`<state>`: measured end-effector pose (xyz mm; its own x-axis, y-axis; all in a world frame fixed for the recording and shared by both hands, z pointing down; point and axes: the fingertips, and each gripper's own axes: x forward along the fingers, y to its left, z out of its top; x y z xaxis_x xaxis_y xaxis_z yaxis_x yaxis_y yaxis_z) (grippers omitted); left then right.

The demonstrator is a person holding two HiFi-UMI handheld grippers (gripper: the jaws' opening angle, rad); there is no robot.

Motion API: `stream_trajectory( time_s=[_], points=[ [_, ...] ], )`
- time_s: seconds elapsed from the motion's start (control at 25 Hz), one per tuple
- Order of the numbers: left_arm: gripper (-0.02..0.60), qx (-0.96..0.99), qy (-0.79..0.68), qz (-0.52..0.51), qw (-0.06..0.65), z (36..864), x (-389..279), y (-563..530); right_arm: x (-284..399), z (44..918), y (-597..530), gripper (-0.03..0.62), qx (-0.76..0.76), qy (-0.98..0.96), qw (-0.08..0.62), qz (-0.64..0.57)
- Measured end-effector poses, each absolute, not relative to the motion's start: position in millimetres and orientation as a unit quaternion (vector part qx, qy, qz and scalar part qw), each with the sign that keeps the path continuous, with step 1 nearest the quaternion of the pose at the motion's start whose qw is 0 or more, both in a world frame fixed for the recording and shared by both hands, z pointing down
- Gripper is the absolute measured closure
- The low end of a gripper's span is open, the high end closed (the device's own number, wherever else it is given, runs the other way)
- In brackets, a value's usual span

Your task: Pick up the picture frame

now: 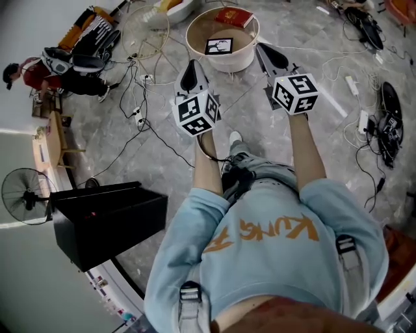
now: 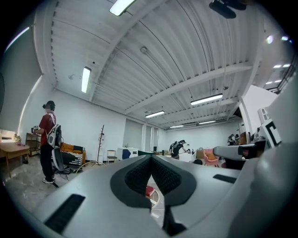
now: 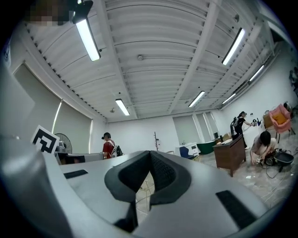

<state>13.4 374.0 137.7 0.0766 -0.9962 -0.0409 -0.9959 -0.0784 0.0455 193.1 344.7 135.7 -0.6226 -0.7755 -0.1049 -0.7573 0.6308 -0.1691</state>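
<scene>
The picture frame (image 1: 219, 45), black-edged with a white picture, lies flat in a round white tub (image 1: 195, 40) on the floor ahead, beside a red book (image 1: 234, 17). My left gripper (image 1: 192, 64) is held out level, short of the tub's near left rim. My right gripper (image 1: 260, 47) reaches to the tub's right rim. Both are well above the floor, neither touching the frame. In the left gripper view the left gripper (image 2: 150, 161) has its pads pressed together with nothing between them; the red book (image 2: 149, 190) peeks below. The right gripper (image 3: 149, 159) is likewise shut and empty.
Cables and power strips (image 1: 138, 117) trail over the grey floor. A black box (image 1: 107, 221) and a fan (image 1: 26, 192) stand at the left. A person (image 1: 62, 68) is at the far left, standing beside a desk (image 2: 48, 139). A wooden desk (image 3: 230, 154) stands to the right.
</scene>
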Motion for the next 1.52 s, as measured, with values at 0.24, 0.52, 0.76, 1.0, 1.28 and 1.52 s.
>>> stream_trajectory(
  time_s=[0.24, 0.52, 0.76, 1.0, 1.28, 1.52],
  points=[
    [0.568, 0.740, -0.672, -0.043, -0.001, 136, 8, 351, 196, 132, 323, 0.597, -0.433, 0.896, 0.088, -0.047],
    [0.568, 0.744, -0.665, -0.071, 0.009, 144, -31, 282, 139, 152, 265, 0.595, -0.415, 0.907, 0.062, -0.043],
    [0.568, 0.748, -0.658, -0.078, 0.049, 171, -72, 191, 98, 176, 185, 0.595, -0.429, 0.900, 0.044, -0.067],
    [0.568, 0.725, -0.674, -0.097, 0.102, 203, -140, 110, 64, 195, 89, 0.595, -0.458, 0.884, -0.005, -0.093],
    [0.568, 0.693, -0.708, -0.059, 0.125, 251, -255, 30, -61, 213, -14, 0.595, -0.409, 0.906, -0.064, -0.094],
    [0.568, 0.683, -0.710, -0.044, 0.164, 284, -301, -20, -113, 239, -71, 0.595, -0.398, 0.906, -0.093, -0.108]
  ],
)
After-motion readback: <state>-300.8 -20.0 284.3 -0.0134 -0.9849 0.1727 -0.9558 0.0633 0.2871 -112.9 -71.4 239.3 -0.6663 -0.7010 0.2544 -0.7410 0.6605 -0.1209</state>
